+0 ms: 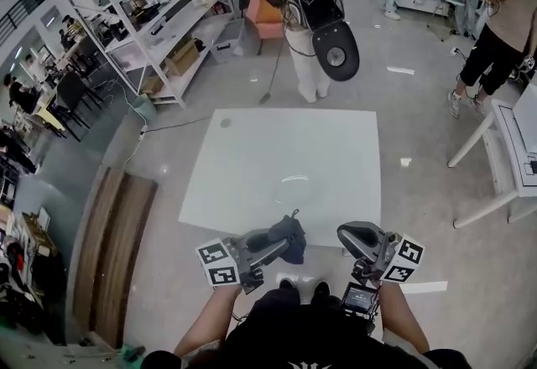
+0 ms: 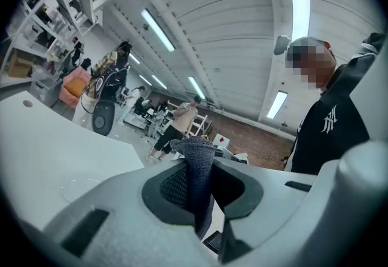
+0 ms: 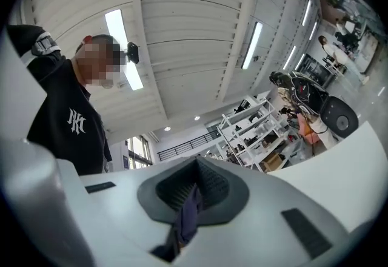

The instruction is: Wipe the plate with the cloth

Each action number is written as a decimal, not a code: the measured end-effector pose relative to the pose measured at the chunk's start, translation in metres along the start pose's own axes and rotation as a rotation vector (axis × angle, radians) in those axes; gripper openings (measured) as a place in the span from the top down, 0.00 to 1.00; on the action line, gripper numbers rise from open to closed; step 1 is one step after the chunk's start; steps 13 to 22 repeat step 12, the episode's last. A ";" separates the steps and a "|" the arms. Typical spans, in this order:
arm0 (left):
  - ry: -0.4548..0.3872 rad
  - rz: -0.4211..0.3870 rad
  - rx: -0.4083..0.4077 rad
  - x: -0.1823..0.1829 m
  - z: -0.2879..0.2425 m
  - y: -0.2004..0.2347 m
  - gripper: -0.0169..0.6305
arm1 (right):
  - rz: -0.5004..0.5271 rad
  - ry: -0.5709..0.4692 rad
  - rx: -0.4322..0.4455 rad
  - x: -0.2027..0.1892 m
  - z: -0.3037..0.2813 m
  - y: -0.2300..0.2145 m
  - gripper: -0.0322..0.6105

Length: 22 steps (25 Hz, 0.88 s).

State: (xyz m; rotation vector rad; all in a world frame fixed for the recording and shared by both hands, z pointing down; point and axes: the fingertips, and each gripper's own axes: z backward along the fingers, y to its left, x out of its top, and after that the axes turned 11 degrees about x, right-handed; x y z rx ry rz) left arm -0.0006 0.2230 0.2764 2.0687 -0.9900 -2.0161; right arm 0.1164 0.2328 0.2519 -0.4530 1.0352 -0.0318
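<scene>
Open workshop hall, pale floor, metal shelving (image 1: 159, 15) at far left, wooden boards (image 1: 117, 250) lying beside the table. A person with a backpack (image 1: 306, 15) is standing past the far edge, and others are working at the right.

We are standing at the near edge of a white table (image 1: 252, 90). A clear plate (image 1: 295, 182) is sitting near its middle, faint against the top, with nothing touching it.

Our left gripper (image 2: 200, 199) is clamping the dark cloth (image 2: 197, 162), which is bunching up out of the closed jaws. Our right gripper (image 3: 191, 199) is closed too and is pinching a thin dark fabric strip (image 3: 187, 217). We cannot tell whether it belongs to the same cloth. Both tools are tilting up toward the ceiling, short of the plate.

Judgement: we are holding the cloth ready, and wiping is not yet begun. Next we are needing to tip the left tool down and bring the cloth onto the plate. The plate is light and may slide, so bracing its rim looks wise.
</scene>
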 end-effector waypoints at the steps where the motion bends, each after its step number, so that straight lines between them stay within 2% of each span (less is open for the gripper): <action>1: 0.002 -0.008 -0.012 -0.001 0.003 -0.007 0.90 | 0.006 -0.005 0.001 0.001 0.000 0.009 0.94; 6: 0.023 -0.044 -0.086 0.003 0.046 -0.043 0.90 | 0.009 -0.004 -0.042 -0.021 -0.024 0.068 0.94; 12: 0.027 -0.014 -0.142 -0.027 0.150 -0.085 0.90 | 0.025 -0.004 -0.076 -0.068 -0.063 0.173 0.94; 22: 0.027 -0.014 -0.142 -0.027 0.150 -0.085 0.90 | 0.025 -0.004 -0.076 -0.068 -0.063 0.173 0.94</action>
